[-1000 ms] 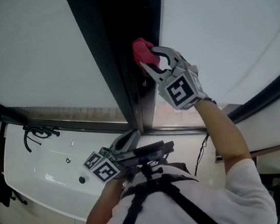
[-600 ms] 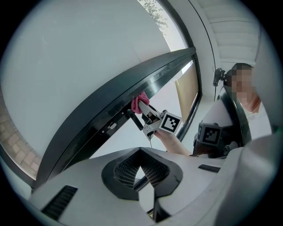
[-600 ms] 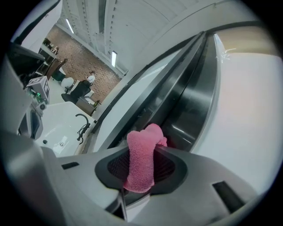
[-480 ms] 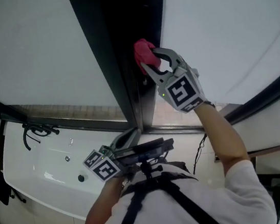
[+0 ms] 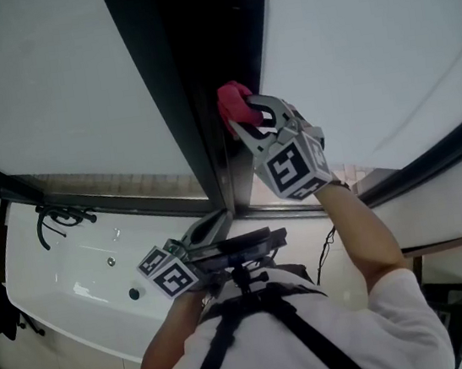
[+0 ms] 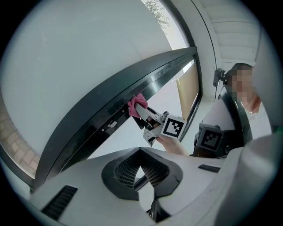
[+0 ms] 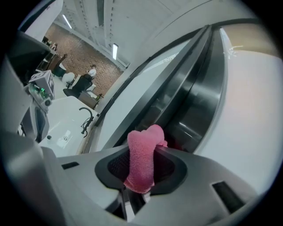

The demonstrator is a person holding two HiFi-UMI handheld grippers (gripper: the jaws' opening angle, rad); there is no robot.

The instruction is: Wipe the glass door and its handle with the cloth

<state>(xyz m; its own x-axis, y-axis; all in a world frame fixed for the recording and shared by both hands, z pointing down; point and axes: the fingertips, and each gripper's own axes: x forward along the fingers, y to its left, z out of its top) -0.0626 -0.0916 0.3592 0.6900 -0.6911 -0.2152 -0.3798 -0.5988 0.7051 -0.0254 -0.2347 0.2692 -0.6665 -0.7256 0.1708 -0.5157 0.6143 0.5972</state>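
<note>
The large glass door (image 5: 48,94), with milky white panes in a dark frame, fills most of the head view. Between the panes runs a dark, glossy upright bar (image 5: 202,98). I cannot tell if this bar is the handle or only part of the frame.

The person's right tool (image 5: 249,120) is raised to this bar, with its jaws clamped on a pink terry cloth (image 5: 235,102). The left tool (image 5: 218,222) hangs low near the person's chest, well apart from the door. Its jaws are together and nothing is between them.

I judge that the step in hand is wiping the dark bar, and that the wide panes are not yet being worked on. The next move seems to call for sliding the cloth along the length of the bar with steady pressure, so that the fabric, and not the hard jaw tips, meets the surface of the door.

The cloth is folded into a thick wad. Its long axis lies along the jaws, and its rounded free end sticks out past the tips, pointing up and a little left, against the bar.
</note>
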